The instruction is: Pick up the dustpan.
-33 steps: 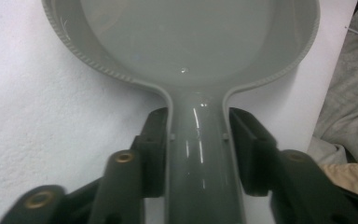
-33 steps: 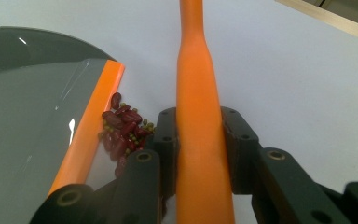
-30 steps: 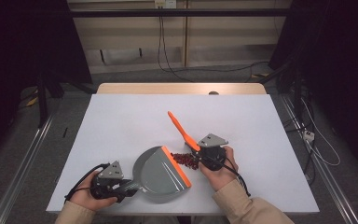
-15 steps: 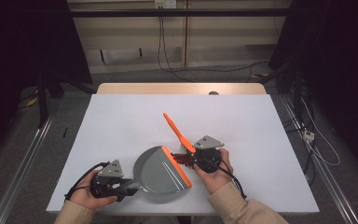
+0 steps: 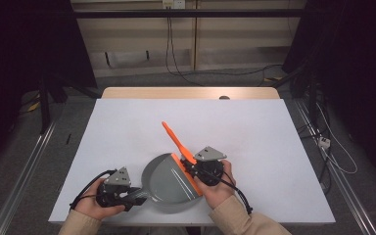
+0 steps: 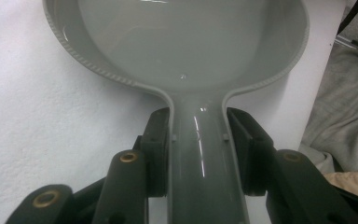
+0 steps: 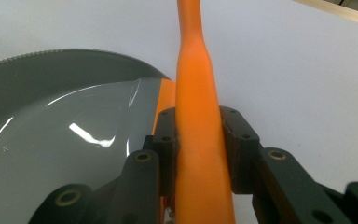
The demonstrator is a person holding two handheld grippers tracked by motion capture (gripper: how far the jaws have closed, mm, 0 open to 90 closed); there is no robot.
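I am holding the grey dustpan by its handle, clamped in my left hand-held gripper, near the front edge of the white tabletop. My right hand-held gripper is gripping the orange brush by its handle, just beside the dustpan's right rim.

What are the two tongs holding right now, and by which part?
The left tongs grip the grey dustpan by its handle, close to the pan. The right tongs clamp the orange brush by its handle.
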